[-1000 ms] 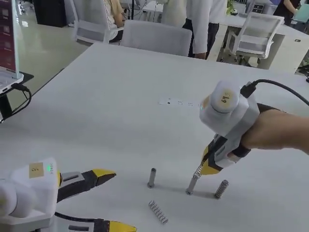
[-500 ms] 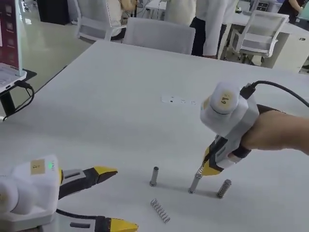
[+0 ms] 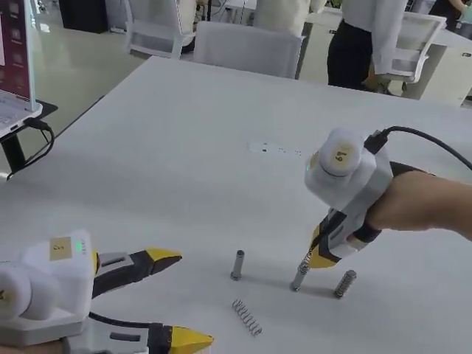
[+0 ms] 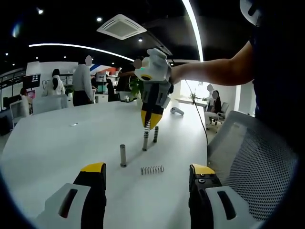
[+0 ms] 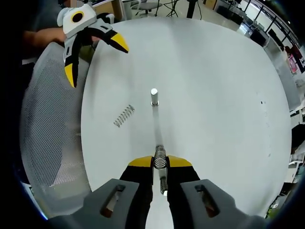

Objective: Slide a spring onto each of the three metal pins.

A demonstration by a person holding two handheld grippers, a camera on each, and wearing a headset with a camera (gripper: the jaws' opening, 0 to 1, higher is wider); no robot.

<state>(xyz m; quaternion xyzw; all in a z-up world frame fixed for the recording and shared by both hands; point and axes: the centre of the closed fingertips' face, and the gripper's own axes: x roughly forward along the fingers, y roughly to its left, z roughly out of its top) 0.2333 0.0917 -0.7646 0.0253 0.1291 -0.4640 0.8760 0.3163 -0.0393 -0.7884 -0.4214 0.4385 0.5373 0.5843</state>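
Spring (image 5: 160,158) pinched in right gripper (image 5: 160,164) atop middle pin (image 3: 298,280); left gripper (image 3: 181,299) spread.

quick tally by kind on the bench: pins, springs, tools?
Metal pins: 3 (bare pin, middle pin, right pin)
Springs: 3 (loose spring, held spring at the middle pin's top, fitted spring on the right pin)
Tools: 2 (left tool, right tool)
Total: 8

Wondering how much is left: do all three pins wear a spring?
No, the head view's left pin stands bare, and a loose spring lies on the table nearby.
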